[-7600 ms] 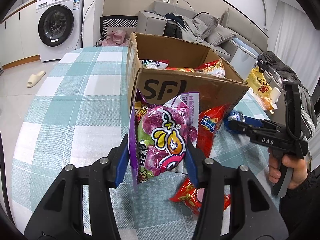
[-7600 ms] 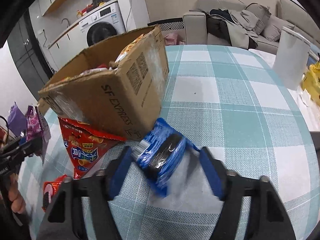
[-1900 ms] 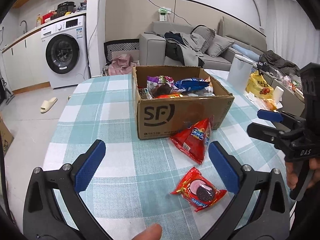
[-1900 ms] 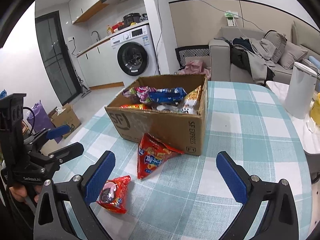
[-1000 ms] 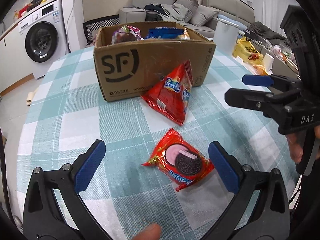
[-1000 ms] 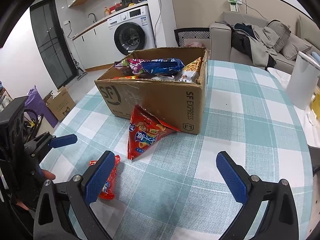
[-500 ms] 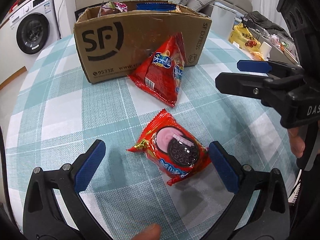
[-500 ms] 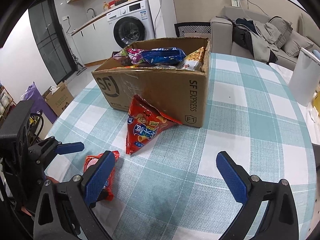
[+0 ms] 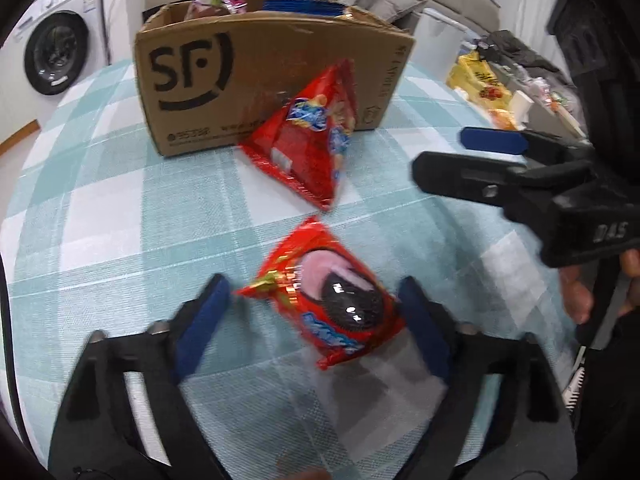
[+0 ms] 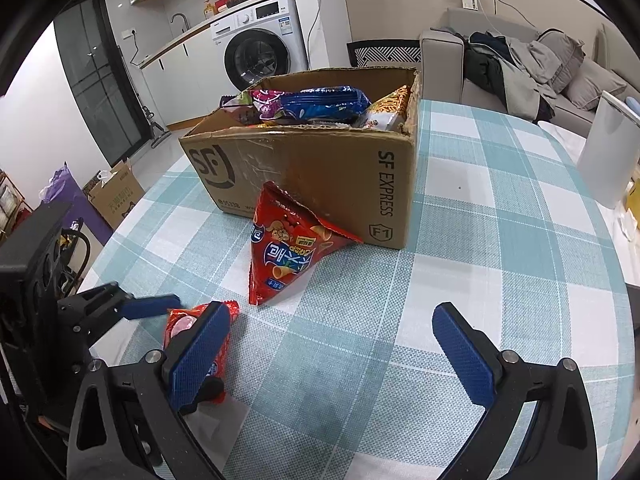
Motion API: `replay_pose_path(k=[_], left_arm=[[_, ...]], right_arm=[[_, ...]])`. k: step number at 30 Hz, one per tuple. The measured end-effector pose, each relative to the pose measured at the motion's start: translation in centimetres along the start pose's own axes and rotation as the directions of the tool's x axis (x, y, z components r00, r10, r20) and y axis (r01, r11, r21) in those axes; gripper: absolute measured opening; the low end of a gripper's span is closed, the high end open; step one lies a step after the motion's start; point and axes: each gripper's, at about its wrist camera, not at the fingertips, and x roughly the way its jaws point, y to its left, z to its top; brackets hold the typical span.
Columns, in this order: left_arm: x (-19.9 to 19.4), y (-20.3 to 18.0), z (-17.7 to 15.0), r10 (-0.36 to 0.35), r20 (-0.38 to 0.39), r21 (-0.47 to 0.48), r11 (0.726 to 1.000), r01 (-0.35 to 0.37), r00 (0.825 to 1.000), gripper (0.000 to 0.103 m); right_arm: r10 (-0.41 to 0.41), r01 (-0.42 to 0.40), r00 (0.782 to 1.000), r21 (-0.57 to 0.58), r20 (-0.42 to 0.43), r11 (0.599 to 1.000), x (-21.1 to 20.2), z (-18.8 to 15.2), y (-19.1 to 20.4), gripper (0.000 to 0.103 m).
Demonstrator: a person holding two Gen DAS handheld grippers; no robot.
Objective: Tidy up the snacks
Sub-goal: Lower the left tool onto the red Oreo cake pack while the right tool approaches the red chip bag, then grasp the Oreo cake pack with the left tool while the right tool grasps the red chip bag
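A red cookie packet with a dark sandwich cookie printed on it lies on the checked tablecloth. My left gripper straddles it. Its jaws are closing, blue pads near both ends of the packet, no clear squeeze showing. In the right wrist view the same packet is partly hidden behind my right gripper's left finger. The right gripper stands wide open over bare cloth, holding nothing, and also shows side-on as the right gripper. A red triangular chip bag leans on the cardboard box, which holds several snack bags.
A white canister stands at the table's right edge, with a yellow bag beside it. The table edge curves close on the left, with floor and a small carton below. A washing machine and sofa lie beyond.
The left gripper came down closer to the cookie packet and its jaws narrowed from wide open to close around it. The right gripper has stayed open and barely moved.
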Motion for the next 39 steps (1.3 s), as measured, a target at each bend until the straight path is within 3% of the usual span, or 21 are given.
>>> replay_pose_path(k=[3, 10, 24, 30, 39], left_arm=[[-0.3, -0.4, 0.0, -0.03, 0.012, 0.028, 0.999, 0.03, 0.999, 0.055], [-0.6, -0.6, 0.2, -0.023, 0.039, 0.028, 0.999, 0.022, 0.999, 0.045], [-2.0, 2.3, 1.2, 0.008, 0.112, -0.048, 0.999, -0.003, 0.994, 0.044], [-2.9, 3.7, 1.5, 0.031, 0.142, -0.07, 0.997, -0.022, 0.989, 0.044], [-4.1, 5.7, 1.4, 0.061, 0.166, -0.102, 0.994, -0.045, 0.984, 0.044]], right_arm=[[0.0, 0.0, 1.0, 0.001, -0.001, 1.0, 0.0, 0.0, 0.0, 0.103], [-0.003, 0.003, 1.0, 0.002, -0.001, 1.0, 0.1, 0.0, 0.0, 0.103], [0.041, -0.04, 0.999, 0.042, -0.007, 0.998, 1.8, 0.0, 0.3, 0.103], [0.065, -0.063, 0.998, 0.112, -0.021, 0.992, 3.8, 0.3, 0.1, 0.103], [0.038, -0.034, 0.999, 0.112, -0.038, 0.993, 5.8, 2.2, 1.4, 0.103]])
